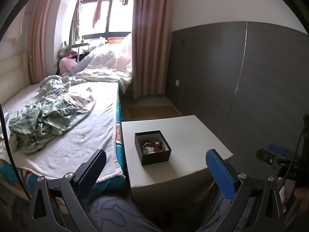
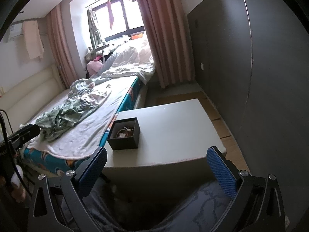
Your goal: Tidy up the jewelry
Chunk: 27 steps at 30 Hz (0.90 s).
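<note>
In the left wrist view, a bed fills the 9 o'clock side, covered by a white blanket with a crumpled green cloth lying on it. Farther back, toward 11 o'clock, a pink plush toy sits against a heap of white bedding below the window, with pink curtains hanging on either side. Just beside the bed's edge stands a pale worktop. On it, near the centre of the view, rests an open black box holding the jewelry: beads, a ring-shaped bangle and a white flower-like piece, all tangled together. The left gripper hovers short of the box at 6 o'clock, its blue-padded jaws spread wide and holding nothing. A dark grey wall closes the 3 o'clock side, and the other handheld tool shows at the far right edge.

In the right wrist view, the same box sits at the worktop's left end, close to the bed, at about 10 o'clock from the right gripper. Its jaws are likewise spread wide and empty, hanging over patterned grey trouser legs.
</note>
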Available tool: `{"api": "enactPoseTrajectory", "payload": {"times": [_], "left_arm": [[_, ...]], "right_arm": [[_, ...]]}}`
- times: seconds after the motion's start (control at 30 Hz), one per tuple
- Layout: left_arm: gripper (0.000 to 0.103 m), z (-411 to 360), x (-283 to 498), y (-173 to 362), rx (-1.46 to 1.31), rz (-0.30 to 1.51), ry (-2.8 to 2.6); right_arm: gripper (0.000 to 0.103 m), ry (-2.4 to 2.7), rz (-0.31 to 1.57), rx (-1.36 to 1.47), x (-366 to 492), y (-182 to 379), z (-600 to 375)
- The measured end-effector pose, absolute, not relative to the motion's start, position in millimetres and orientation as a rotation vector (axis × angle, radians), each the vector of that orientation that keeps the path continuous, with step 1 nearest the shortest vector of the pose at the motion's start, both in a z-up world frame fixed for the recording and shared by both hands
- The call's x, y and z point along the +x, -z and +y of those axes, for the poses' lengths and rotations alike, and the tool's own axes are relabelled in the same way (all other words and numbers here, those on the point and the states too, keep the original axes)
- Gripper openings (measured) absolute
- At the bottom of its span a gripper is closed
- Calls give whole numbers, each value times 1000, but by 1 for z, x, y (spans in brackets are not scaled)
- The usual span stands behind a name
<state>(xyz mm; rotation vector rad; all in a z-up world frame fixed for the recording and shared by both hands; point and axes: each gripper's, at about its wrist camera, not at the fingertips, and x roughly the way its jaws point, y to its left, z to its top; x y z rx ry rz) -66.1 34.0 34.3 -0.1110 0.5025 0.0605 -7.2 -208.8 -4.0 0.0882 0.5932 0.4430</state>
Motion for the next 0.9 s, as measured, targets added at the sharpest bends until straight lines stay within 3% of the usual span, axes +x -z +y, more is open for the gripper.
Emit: {"api": "enactPoseTrajectory", "payload": {"times": [0.9], "left_arm": [[102,37,-76,-36,-109,495,-68]], "right_arm": [[103,-448,584,78,-11,-1,-205]]}}
